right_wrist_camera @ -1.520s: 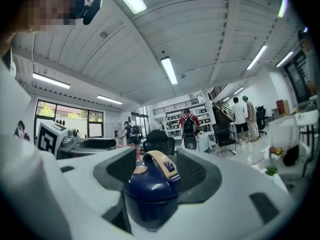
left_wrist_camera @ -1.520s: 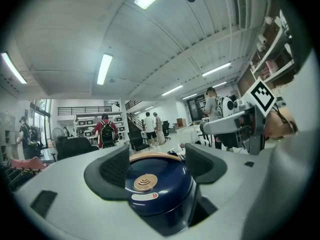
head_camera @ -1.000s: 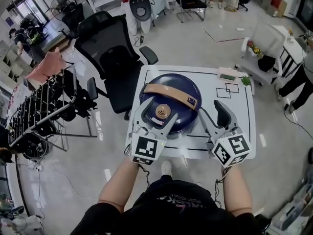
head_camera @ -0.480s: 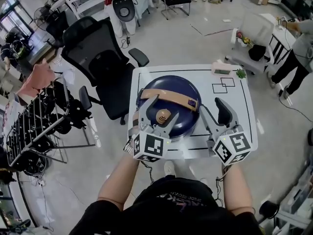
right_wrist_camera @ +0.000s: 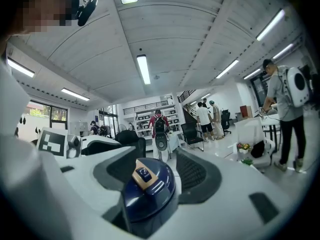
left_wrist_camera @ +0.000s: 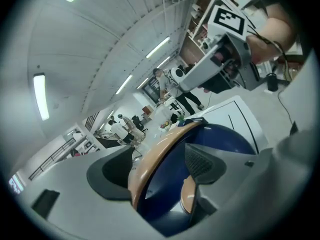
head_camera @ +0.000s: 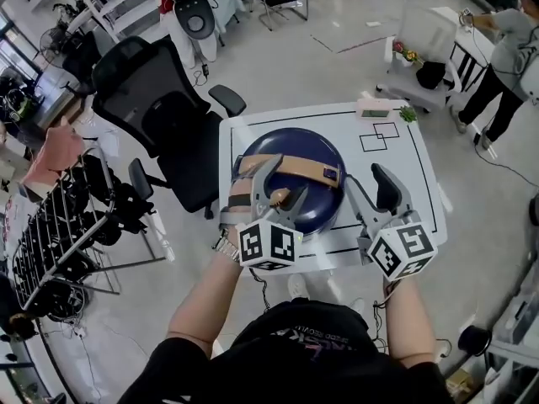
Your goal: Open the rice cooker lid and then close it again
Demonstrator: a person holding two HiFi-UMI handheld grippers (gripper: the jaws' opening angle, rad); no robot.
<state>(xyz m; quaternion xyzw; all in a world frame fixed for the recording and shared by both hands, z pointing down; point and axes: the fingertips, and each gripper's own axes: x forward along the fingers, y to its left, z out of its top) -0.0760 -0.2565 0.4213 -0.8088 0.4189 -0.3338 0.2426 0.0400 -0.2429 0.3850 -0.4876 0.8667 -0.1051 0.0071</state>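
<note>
On the white square table (head_camera: pixel 408 183) sits the round dark-blue rice cooker (head_camera: pixel 312 146), lid down, with its tan curved handle (head_camera: pixel 295 165) lying across the top. Over that lid the left gripper (head_camera: pixel 282 188) hangs with jaws spread wide, the handle passing between them unclamped. Just beside the cooker's right flank, the right gripper (head_camera: pixel 370 194) hovers, jaws likewise apart and gripping nothing.

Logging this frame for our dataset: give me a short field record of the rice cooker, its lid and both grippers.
rice cooker: navy, on white table
lid: down, closed
handle: tan, across the lid
left gripper: open, over the cooker, jaws either side of the handle
right gripper: open, holding nothing, to the cooker's right
</note>
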